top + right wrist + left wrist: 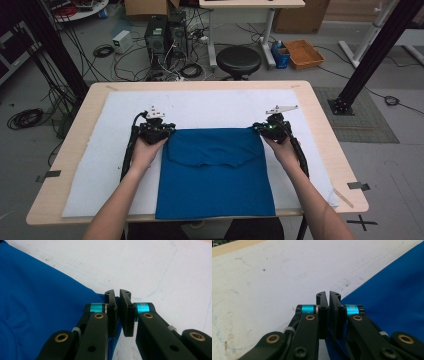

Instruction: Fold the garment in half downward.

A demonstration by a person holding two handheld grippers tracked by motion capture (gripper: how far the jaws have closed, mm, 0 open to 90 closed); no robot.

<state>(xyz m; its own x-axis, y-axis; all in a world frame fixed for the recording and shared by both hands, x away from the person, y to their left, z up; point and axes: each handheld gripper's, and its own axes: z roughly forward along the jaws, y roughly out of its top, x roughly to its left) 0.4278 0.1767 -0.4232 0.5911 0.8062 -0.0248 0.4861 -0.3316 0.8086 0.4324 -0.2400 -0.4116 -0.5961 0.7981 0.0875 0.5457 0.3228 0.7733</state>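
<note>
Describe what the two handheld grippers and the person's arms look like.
Both the left gripper and the right gripper are black, with flat black jaws, brass-coloured pivot pins and teal metallic sleeves beside the jaws. Each carries a grey three-cornered plate on top and trails a black cable along the forearm. A green light glows on the right one. The forearms are bare, with no sleeves in sight.

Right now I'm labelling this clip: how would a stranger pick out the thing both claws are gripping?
Find the wooden table with the white mat on it. On the mat's near half lies a blue cloth, folded over, pinched at its far corners by the left claw and right claw. It is the table's one blue thing.
</note>
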